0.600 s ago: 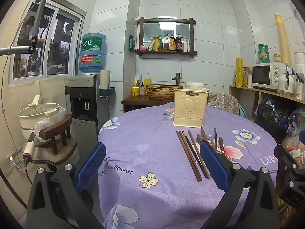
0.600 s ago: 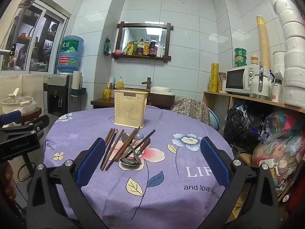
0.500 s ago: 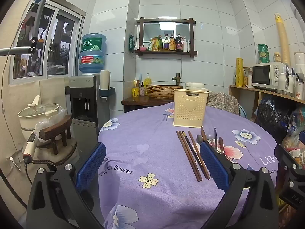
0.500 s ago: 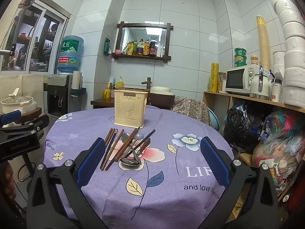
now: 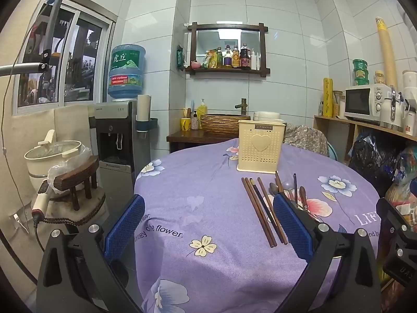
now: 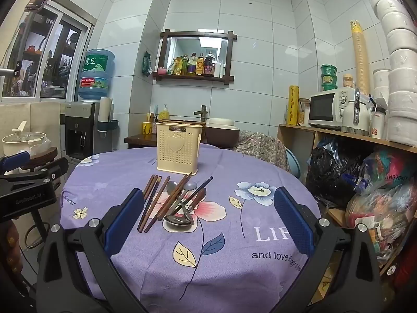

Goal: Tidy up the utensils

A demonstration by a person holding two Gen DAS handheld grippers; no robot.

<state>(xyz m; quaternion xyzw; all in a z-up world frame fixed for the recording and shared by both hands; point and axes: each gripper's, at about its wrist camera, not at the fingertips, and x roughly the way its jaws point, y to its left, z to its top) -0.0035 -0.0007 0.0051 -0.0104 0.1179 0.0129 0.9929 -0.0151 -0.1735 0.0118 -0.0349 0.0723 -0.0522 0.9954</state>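
- Brown wooden chopsticks (image 6: 153, 200) and metal spoons (image 6: 179, 219) are seen lying loose in a heap on the round table under a purple flowered cloth (image 6: 221, 247).
- A cream perforated plastic utensil holder (image 6: 178, 148) is stood upright just behind the heap.
- The left gripper (image 5: 208, 227) is held over the table edge, jaws spread wide, nothing gripped.
- The right gripper (image 6: 208, 221) is held likewise, wide apart and empty.

I'm looking into a small home kitchen-dining room: white tiled walls, a water dispenser (image 5: 116, 140) with its blue bottle (image 5: 127, 74), a wooden wall shelf of sauce bottles (image 5: 229, 57), a basin with a tap (image 5: 242, 103), a microwave (image 6: 331, 108) on open shelving, and a round bench under a purple floral tablecloth (image 5: 208, 208).
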